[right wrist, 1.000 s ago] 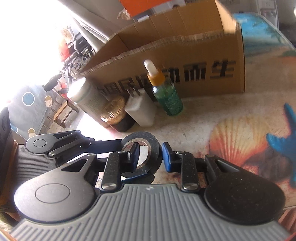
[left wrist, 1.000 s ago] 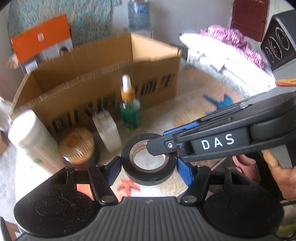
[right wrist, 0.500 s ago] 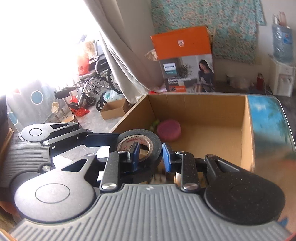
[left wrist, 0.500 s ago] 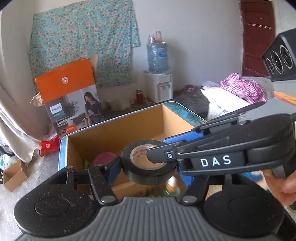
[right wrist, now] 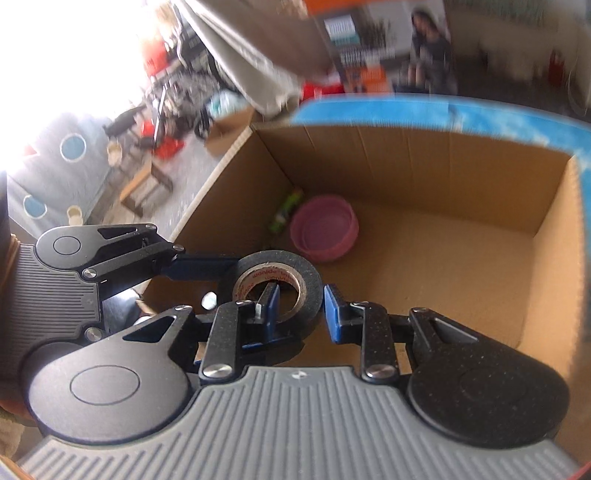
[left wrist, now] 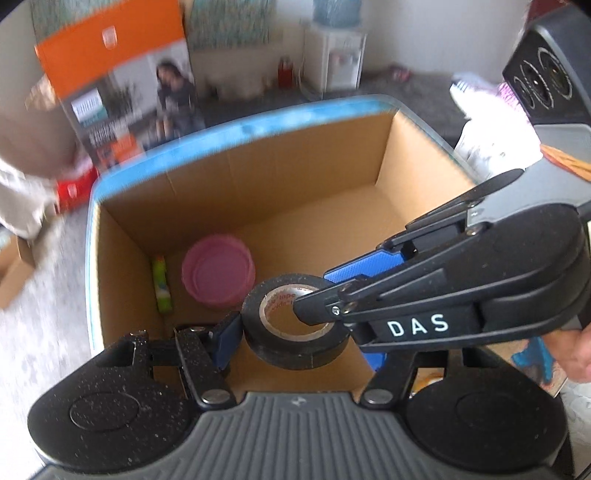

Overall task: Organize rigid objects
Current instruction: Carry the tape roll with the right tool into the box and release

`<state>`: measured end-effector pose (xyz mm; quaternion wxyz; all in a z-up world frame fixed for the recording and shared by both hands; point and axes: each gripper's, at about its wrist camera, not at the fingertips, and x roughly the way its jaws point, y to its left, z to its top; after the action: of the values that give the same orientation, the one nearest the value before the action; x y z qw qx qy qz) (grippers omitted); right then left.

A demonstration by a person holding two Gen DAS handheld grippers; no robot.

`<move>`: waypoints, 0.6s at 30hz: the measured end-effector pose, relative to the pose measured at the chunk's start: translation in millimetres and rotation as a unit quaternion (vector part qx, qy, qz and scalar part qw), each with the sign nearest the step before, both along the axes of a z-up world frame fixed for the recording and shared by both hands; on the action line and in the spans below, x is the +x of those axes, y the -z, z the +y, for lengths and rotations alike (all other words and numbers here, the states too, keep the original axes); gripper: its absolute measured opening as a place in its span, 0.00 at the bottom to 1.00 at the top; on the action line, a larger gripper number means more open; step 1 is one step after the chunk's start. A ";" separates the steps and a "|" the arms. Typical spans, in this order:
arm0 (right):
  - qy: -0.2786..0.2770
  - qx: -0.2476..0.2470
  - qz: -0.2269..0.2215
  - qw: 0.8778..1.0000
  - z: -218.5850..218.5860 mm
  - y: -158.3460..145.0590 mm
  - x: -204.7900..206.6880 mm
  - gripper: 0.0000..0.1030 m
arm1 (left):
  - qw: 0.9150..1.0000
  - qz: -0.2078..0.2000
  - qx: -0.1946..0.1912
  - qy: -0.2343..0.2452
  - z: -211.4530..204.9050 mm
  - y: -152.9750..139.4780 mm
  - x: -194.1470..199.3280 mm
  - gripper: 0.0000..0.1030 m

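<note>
Orange printed box [left wrist: 122,81] blurred, its text unreadable

Left tongs [left wrist: 301,345] clamped wide — right tongs [right wrist: 300,304] pinched narrow, both angled down.

Beyond the table we see an orange-topped printed carton [left wrist: 110,77] standing against a floral cloth [left wrist: 229,22] on the wall. A water dispenser [left wrist: 338,55] stands to its right, with a small red bottle [left wrist: 284,72] on the floor between them. At the far right sits a black speaker [left wrist: 546,77].

Black tape roll [left wrist: 295,332], flat, pinched in both my grippers above open cardboard box [left wrist: 332,177], pink bowl [left wrist: 218,271] and green tube [left wrist: 161,284] inside
</note>
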<state>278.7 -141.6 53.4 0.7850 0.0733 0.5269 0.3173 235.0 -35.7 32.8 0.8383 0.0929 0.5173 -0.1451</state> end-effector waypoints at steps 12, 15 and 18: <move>-0.012 -0.017 0.071 0.997 25.2 56.1 32.3 0.25 | 0.995 0.093 0.009 -0.024 11.3 30.5 28.9 0.61; -0.008 -0.010 0.077 0.997 25.4 59.7 33.2 0.25 | 0.995 0.091 0.006 -0.027 9.9 26.7 30.2 0.62; -0.003 -0.008 0.065 0.998 25.4 58.0 30.1 0.27 | 0.996 0.084 0.002 -0.032 9.8 21.2 28.0 0.63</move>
<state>308.8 -116.1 -4.6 0.7486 0.0862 0.5794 0.3105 263.0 -25.9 11.5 0.7960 0.0659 0.5887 -0.1245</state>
